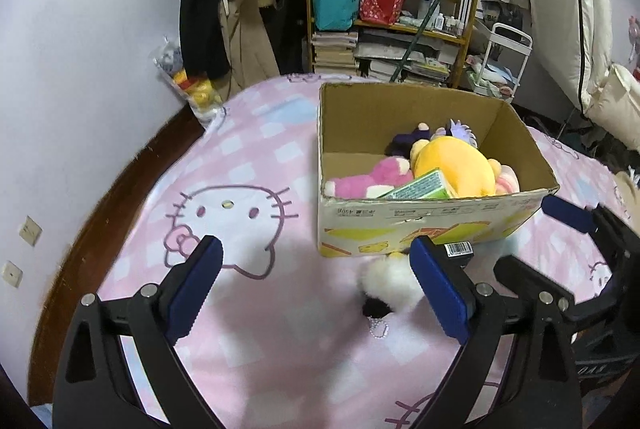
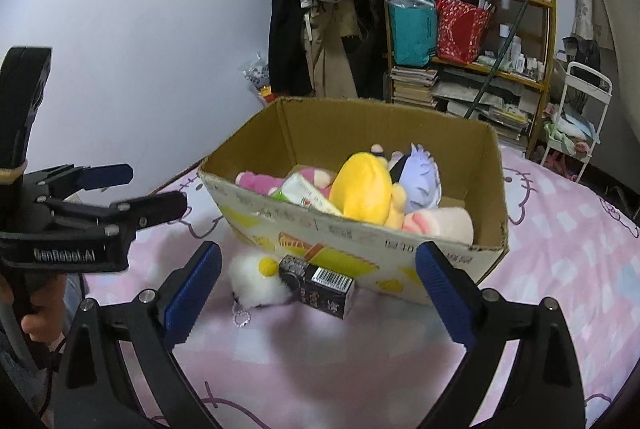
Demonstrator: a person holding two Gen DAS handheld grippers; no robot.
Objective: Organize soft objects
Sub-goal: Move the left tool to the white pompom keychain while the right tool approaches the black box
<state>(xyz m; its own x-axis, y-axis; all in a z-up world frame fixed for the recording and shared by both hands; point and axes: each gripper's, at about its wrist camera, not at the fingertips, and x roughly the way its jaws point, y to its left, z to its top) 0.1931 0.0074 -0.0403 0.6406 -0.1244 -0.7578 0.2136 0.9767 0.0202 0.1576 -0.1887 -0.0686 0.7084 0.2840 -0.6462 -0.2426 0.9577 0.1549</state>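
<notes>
An open cardboard box [image 1: 400, 109] [image 2: 360, 121] stands on the pink cat-print bed sheet [image 1: 248, 157]. Inside lie a pink plush [image 1: 368, 181], a yellow plush [image 1: 452, 165] [image 2: 360, 185], a lilac plush [image 2: 420, 177], a pale pink plush [image 2: 440, 225] and a green-white carton [image 1: 416, 187]. On the sheet against the box's front sit a white fluffy plush [image 1: 388, 281] [image 2: 256, 281] and a small dark barcode box [image 2: 320, 285] [image 1: 460, 249]. My left gripper [image 1: 316, 261] [image 2: 152, 189] is open and empty, left of the white plush. My right gripper [image 2: 318, 261] [image 1: 536, 241] is open, its fingers apart on either side of the white plush and dark box.
Beyond the bed, a wooden bookshelf [image 1: 392, 9] is crammed with bags and books, and coats [image 1: 224, 9] hang on the wall. A white trolley [image 2: 580, 117] stands at the right. A clear bag of toys [image 1: 188, 81] leans by the wall. The bed's brown edge [image 1: 104, 197] runs along the left.
</notes>
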